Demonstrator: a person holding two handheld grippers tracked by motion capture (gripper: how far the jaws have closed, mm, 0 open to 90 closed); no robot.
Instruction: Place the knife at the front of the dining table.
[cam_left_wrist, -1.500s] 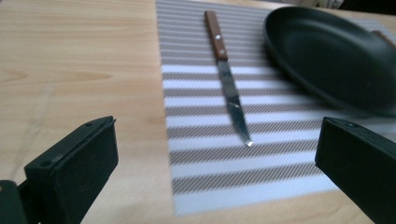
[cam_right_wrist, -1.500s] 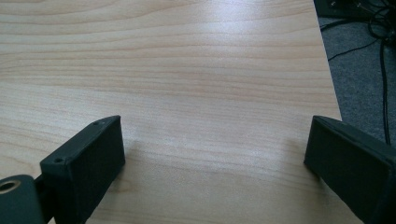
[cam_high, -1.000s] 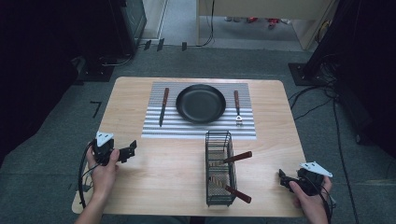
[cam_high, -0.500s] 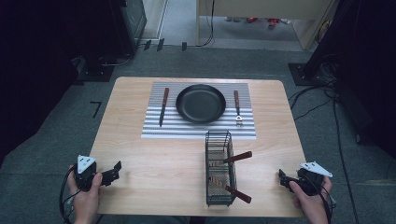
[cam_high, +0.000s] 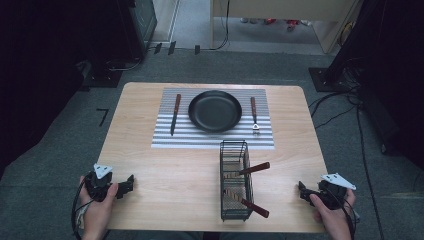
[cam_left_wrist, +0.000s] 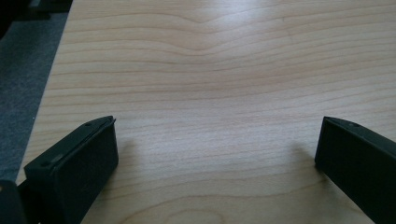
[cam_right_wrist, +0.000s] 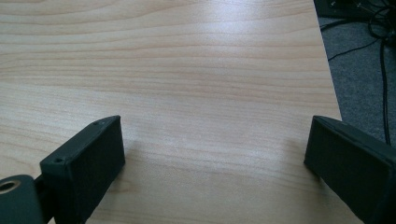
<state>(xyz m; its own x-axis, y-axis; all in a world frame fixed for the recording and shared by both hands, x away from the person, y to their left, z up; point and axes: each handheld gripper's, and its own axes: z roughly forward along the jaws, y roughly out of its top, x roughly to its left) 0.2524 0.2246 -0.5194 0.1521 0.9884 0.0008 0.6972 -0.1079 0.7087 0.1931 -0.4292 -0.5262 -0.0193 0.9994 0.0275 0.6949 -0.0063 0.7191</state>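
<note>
Left gripper (cam_high: 129, 183): at the table's (cam_high: 150, 165) near-left corner — jaws spread wide, gripping nothing.
Right gripper (cam_high: 302, 189): near-right corner, jaws likewise apart over bare wood.
Wire basket (cam_high: 235, 180): near edge, right of centre — 2 wooden-handled utensils inside.
Striped mat (cam_high: 165, 135): far side, carrying a black pan (cam_high: 215, 111) between 2 utensils.

We take this for a lab or test room laid out to mimic a kitchen. A pale wooden table (cam_high: 165, 165) stands alone on grey carpet (cam_high: 55, 165), with black equipment cabinets (cam_high: 132, 22) and loose cables (cam_high: 350, 95) around it. On the table, a striped mat (cam_high: 212, 137) carries a black pan (cam_high: 215, 111) and cutlery.
</note>
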